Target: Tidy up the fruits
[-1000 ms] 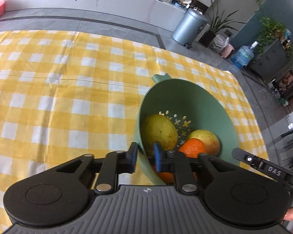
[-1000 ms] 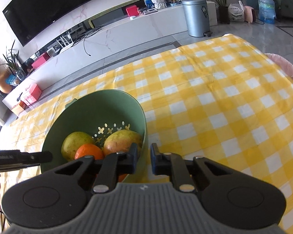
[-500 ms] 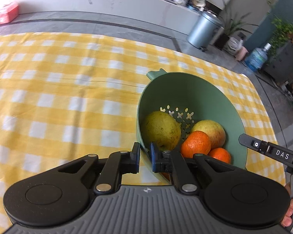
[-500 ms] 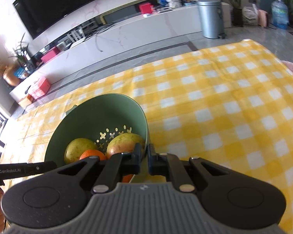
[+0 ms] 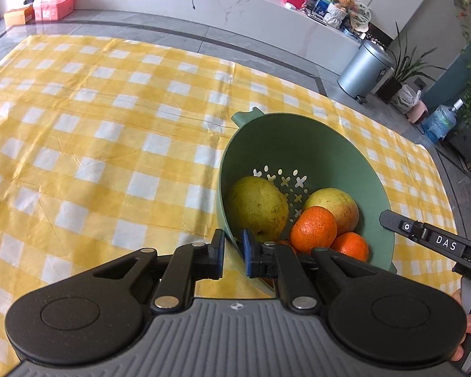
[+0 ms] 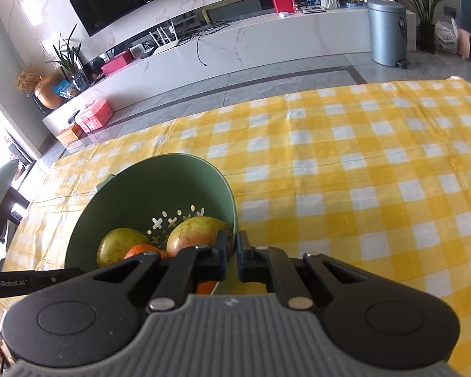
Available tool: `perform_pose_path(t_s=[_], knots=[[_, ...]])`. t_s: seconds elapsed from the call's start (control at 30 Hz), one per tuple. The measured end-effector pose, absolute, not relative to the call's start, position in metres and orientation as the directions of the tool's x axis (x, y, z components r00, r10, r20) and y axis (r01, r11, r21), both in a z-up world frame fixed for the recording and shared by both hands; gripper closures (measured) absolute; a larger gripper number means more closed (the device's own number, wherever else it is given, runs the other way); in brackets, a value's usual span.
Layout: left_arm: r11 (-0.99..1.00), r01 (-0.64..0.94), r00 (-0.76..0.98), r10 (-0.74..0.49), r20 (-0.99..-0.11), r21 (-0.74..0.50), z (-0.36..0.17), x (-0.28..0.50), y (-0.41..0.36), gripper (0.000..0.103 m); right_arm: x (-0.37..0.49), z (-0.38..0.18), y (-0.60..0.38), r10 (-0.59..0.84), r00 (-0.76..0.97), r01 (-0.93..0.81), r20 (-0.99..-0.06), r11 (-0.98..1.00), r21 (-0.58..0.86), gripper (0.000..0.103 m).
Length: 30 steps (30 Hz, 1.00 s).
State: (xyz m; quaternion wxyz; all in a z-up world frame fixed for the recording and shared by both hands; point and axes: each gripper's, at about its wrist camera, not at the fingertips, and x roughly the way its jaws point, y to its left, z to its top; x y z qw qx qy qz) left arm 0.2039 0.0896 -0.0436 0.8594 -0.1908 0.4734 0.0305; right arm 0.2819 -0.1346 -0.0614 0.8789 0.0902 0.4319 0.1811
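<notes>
A green plastic colander bowl (image 5: 304, 157) sits lower right of centre on the yellow-and-white checked tablecloth (image 5: 110, 125), holding two yellow-green pears (image 5: 256, 205) and small oranges (image 5: 312, 229). The left gripper (image 5: 233, 251) and right gripper (image 6: 232, 256) each pinch its thin rim from opposite sides. The bowl looks stiff and light, but the loose round fruit would likely roll if it tips.

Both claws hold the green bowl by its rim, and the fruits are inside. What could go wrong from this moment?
1. Each claw, left claw and right claw, pinches only the thin rim of the green bowl, on opposite sides. If one side slips, the bowl may drop.
2. The bowl looks tilted. The pear and the oranges are loose, so they might roll and spill onto the yellow checked cloth.
</notes>
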Motion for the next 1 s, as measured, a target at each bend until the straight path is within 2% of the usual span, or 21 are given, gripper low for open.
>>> perform_pose_path(t_s=[0.2, 0.27, 0.47, 0.5, 0.57, 0.7, 0.9, 1.0], knots=[[0.939, -0.182, 0.603, -0.128, -0.788, -0.291, -0.03, 0.181, 0.082, 0.088, 0.256, -0.049, -0.133, 0.364, 0.613, -0.29, -0.701, 0.929, 0.229, 0.093], [0.946, -0.157, 0.619, -0.13, -0.774, -0.285, -0.024, 0.168, 0.077, 0.086, 0.241, -0.044, -0.136, 0.357, 0.637, -0.296, -0.684, 0.932, 0.211, 0.087], [0.948, -0.077, 0.66, -0.182, -0.729, -0.307, -0.017, 0.128, 0.057, 0.083, 0.185, -0.036, -0.147, 0.365, 0.691, -0.303, -0.624, 0.93, 0.208, 0.083], [0.95, -0.068, 0.663, -0.186, -0.725, -0.306, -0.017, 0.123, 0.053, 0.082, 0.175, -0.036, -0.148, 0.371, 0.695, -0.309, -0.616, 0.928, 0.21, 0.081], [0.955, -0.045, 0.665, -0.191, -0.722, -0.293, -0.019, 0.115, 0.044, 0.079, 0.157, -0.037, -0.148, 0.388, 0.698, -0.328, -0.602, 0.92, 0.213, 0.067], [0.972, -0.002, 0.639, -0.178, -0.748, -0.233, -0.027, 0.106, 0.024, 0.073, 0.133, -0.041, -0.145, 0.419, 0.684, -0.368, -0.597, 0.905, 0.213, 0.067], [0.973, 0.027, 0.627, -0.195, -0.755, -0.229, -0.043, 0.095, 0.011, 0.073, 0.117, -0.06, -0.14, 0.385, 0.666, -0.38, -0.639, 0.912, 0.154, 0.066], [0.984, 0.02, 0.649, -0.146, -0.746, -0.175, -0.05, 0.09, 0.004, 0.076, 0.111, -0.071, -0.14, 0.376, 0.673, -0.389, -0.638, 0.912, 0.127, 0.066]])
